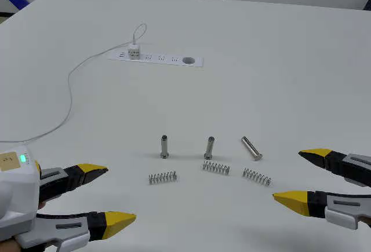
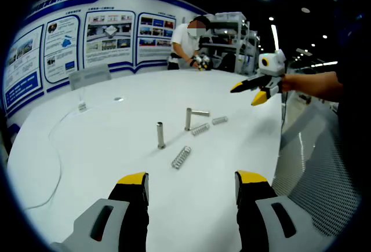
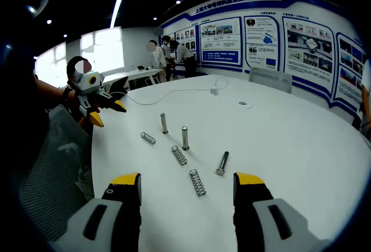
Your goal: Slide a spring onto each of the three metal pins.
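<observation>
Pins in a row on the table (image 1: 278,61): left pin (image 1: 164,146) and middle pin (image 1: 208,148) stand upright; right pin (image 1: 251,148) lies flat. Just in front lie left spring (image 1: 162,177), middle spring (image 1: 216,168) and right spring (image 1: 256,176), one near each pin, none threaded. At either side hover left gripper (image 1: 121,194) and right gripper (image 1: 287,175), jaws spread and empty. Well beyond lies a power strip (image 1: 156,58).
</observation>
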